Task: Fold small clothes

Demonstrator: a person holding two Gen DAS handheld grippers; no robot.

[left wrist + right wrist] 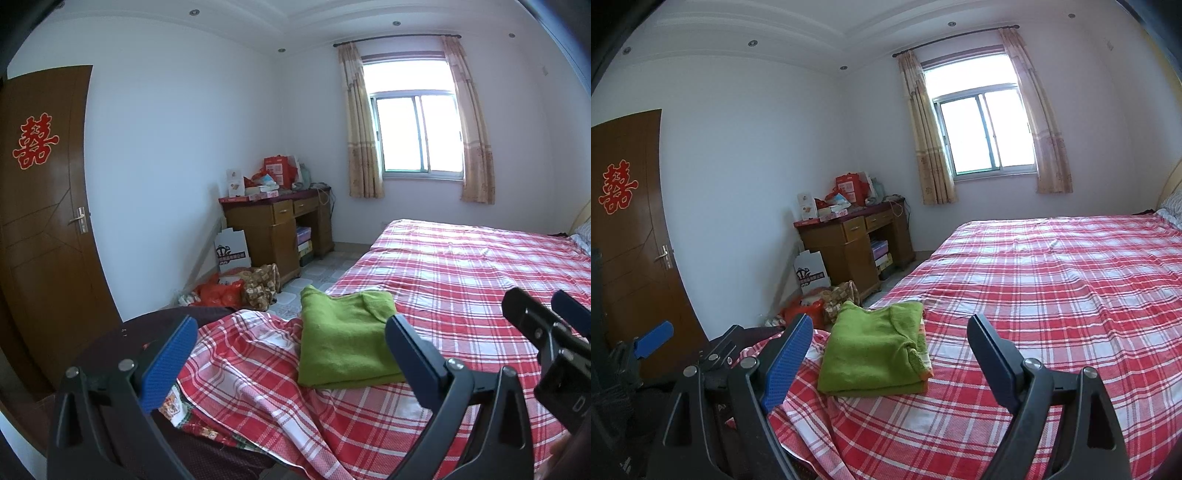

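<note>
Both hand-held grippers, left [291,354] and right [886,350], spread apart; folded green garment [341,339] underlayers hidden.

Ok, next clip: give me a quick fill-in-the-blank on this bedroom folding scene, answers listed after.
1. The folded garment on the bed is ____ in colour.
2. Both the left gripper and right gripper are ____, holding nothing.
3. The bedsheet is red and white ____.
4. The wooden door carries a ____ paper decoration.

Answers: green; open; plaid; red

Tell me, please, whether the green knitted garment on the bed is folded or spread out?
Folded: the green knitted garment lies as a compact rectangle with stacked layers at its near edge.
</note>
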